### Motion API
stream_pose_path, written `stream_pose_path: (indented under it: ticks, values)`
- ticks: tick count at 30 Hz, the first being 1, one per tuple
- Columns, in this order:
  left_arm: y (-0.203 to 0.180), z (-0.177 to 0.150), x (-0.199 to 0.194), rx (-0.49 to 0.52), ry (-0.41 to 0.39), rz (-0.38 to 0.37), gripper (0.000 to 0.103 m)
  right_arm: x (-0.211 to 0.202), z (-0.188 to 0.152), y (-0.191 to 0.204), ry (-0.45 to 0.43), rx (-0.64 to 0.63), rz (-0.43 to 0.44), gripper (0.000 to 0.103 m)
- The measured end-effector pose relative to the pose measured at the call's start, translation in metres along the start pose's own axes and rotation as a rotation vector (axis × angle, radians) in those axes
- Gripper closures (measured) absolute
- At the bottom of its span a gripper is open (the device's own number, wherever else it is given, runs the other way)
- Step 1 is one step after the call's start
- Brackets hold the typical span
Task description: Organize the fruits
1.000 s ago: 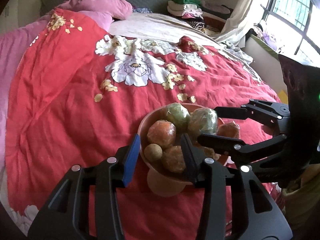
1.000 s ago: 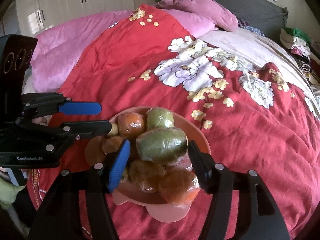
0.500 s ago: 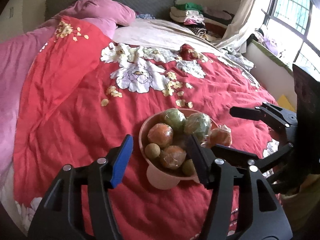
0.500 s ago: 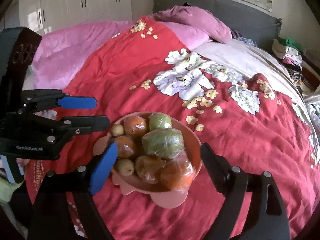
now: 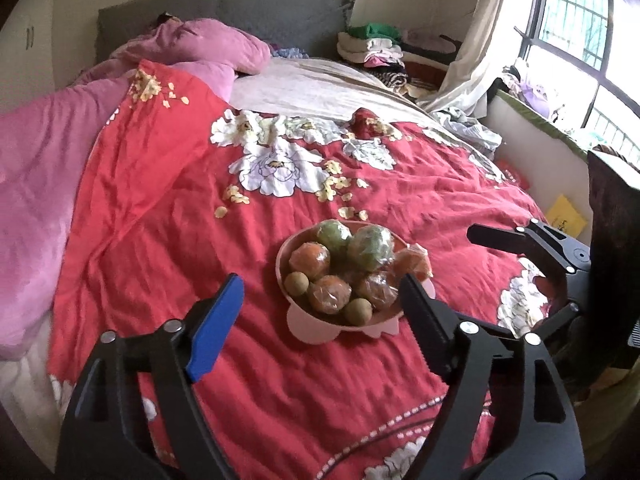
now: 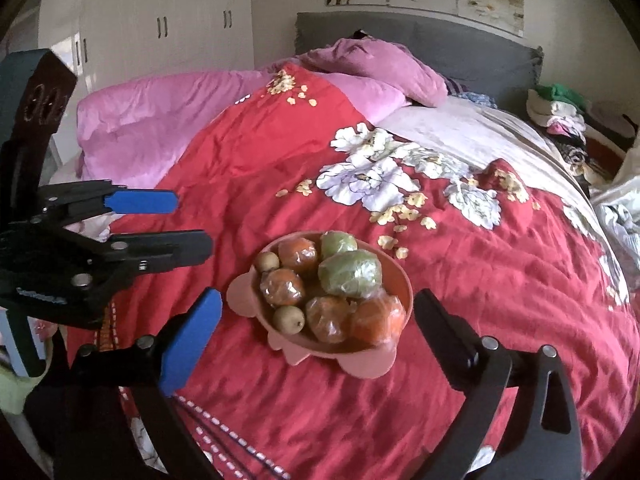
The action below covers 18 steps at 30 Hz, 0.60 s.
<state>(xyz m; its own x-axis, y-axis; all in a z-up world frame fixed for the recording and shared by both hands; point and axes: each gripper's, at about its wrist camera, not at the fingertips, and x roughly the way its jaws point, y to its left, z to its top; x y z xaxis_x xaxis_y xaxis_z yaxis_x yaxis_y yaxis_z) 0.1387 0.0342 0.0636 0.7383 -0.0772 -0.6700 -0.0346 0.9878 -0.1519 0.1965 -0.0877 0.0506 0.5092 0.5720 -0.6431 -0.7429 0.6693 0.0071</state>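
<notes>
**Q:** What is the largest thing shown?

**A:** The bed point(image 5: 160, 216), under a red quilt point(image 6: 480, 280) printed with white flowers. A pink blanket point(image 5: 36, 184) lies along one side and a grey headboard point(image 6: 460, 48) stands at the far end. Folded clothes point(image 5: 372, 46) are stacked beyond the bed, near the window point(image 5: 576, 28).

**Q:** Where is the fruit?

**A:** In a pink bowl point(image 6: 402, 284) that stands upright on the quilt, at the near part of the bed. It holds two green fruits in plastic wrap point(image 6: 352, 274), several orange fruits in wrap point(image 5: 310, 258) and small brown round fruits point(image 6: 289, 318). The fruit is heaped above the rim.

**Q:** And your tongs?

**A:** My left tongs point(image 5: 320, 300) have just been opening and now stand wide. The bowl shows between the tips in that view, farther along the bed, and no pad touches it. My right tongs point(image 6: 320, 320) have also just been opening and gape wider still. They frame the bowl from the other side and hold nothing. Each pair shows in the other's camera, at the edge, and the bowl lies between the two.

**Q:** The smallest detail?

**A:** The blue pad point(image 5: 216, 320) on one finger of each pair; the opposite finger is black.
</notes>
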Motion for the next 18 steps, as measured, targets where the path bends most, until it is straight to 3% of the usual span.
stream_pose_path:
  ticks: [8, 18]
  values:
    - [-0.006, -0.017, -0.017, -0.010, -0.006, -0.003, 0.011, -0.025, -0.014, 0.002, -0.028, 0.059, -0.030, 0.005]
    - [-0.007, -0.028, -0.025, -0.021, -0.004, -0.005, 0.010, -0.040, -0.036, 0.004, -0.011, 0.086, -0.064, 0.005]
